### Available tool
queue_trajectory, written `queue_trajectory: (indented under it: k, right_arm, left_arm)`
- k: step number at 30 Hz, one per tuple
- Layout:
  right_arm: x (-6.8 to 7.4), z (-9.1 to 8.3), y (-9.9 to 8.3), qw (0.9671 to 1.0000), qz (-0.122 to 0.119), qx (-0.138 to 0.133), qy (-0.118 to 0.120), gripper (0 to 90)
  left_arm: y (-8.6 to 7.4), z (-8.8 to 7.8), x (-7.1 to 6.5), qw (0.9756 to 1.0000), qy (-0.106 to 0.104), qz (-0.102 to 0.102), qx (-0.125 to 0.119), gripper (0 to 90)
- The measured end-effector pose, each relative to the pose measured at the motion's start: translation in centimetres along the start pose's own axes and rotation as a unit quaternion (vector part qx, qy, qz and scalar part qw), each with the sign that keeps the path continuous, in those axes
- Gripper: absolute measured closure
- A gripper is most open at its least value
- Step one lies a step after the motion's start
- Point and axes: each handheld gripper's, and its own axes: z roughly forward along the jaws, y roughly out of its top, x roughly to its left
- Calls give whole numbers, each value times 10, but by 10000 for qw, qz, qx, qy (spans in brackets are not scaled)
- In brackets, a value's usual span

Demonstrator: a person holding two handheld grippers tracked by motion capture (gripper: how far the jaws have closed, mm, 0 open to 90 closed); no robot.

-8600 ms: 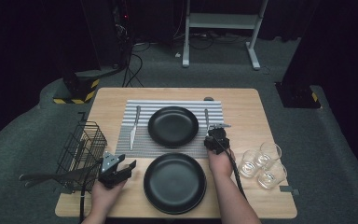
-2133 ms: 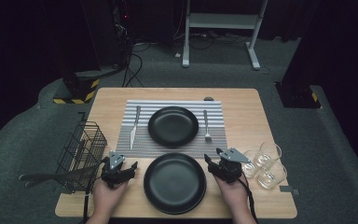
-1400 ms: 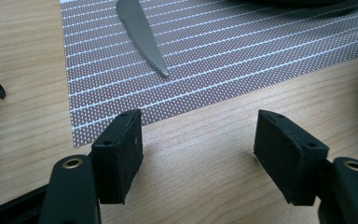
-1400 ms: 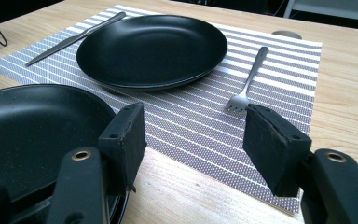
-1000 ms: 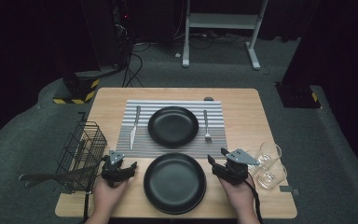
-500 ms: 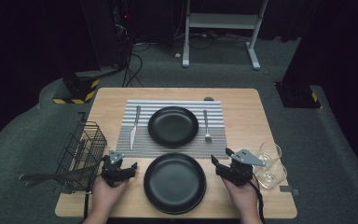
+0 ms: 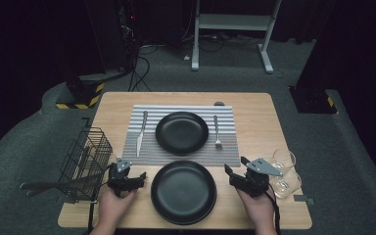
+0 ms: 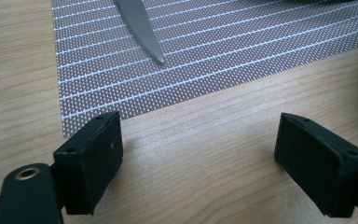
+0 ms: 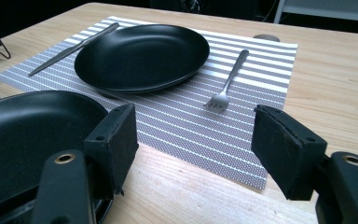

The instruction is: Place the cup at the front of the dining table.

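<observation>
Fingers (image 9: 114,140) flank round near plate (image 7: 183,191), seemingly flat.

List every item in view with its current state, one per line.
Left hand-held gripper: open, nothing between its pads, just been opening.
Right hand-held gripper: open, empty, just been opening.
Near plate: empty, on bare table between the grippers.
Far plate: empty, on the striped mat.
Knife: flat on mat, left of far plate.
Fork: flat on mat, right of far plate.
Glasses: upright, empty.
Wire basket: upright, at left table edge.
</observation>
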Motion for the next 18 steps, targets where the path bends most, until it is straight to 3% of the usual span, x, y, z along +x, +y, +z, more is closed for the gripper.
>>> queue_trajectory:
  k: [18]
  right_arm:
    - [-11,-13,0,9998,43,-103,-156,258]
  left_arm:
    - [0,0,0,10000,-4,10,6,151]
